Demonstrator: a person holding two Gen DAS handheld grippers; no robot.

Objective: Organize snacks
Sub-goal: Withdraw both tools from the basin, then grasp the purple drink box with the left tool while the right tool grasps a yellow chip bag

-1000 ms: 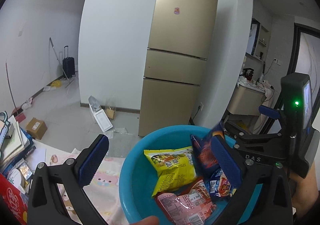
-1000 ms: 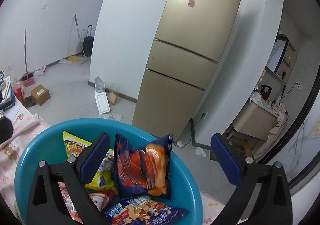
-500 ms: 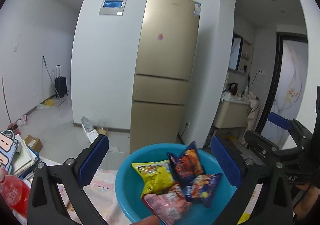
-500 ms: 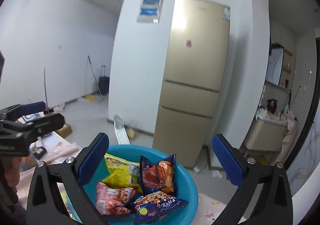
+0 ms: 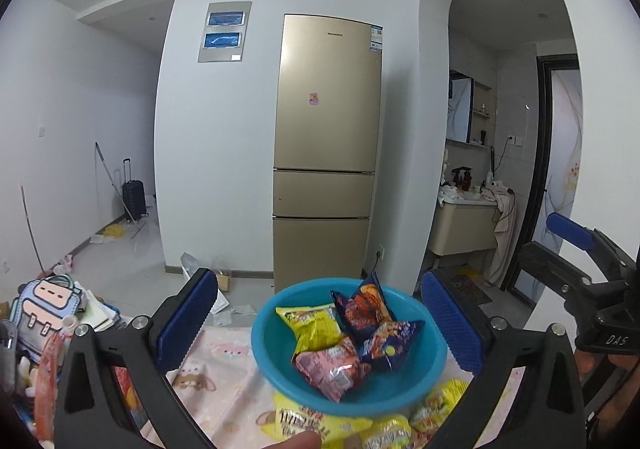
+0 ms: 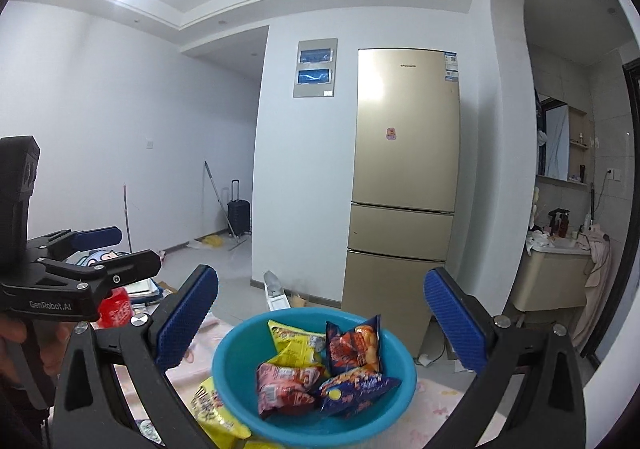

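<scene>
Four snack packets [image 5: 348, 337] are seen inside the blue bowl [image 5: 400, 393] on the worktop [image 5: 224, 381]; more yellow packets [image 5: 320, 425] are seen at 6 o'clock. Left gripper [image 5: 320, 319] and right gripper [image 6: 322, 323] jaws are held released, empty

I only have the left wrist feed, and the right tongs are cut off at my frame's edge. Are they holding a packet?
Observer: No. The right tongs are open and empty, and the bowl shows between their pads, beyond the tips.
Operator: And my left tongs, seen from outside?
Observer: The left tongs are open too, with nothing between the tips. In the right wrist view they sit left of the bowl, clear of its rim.
</scene>
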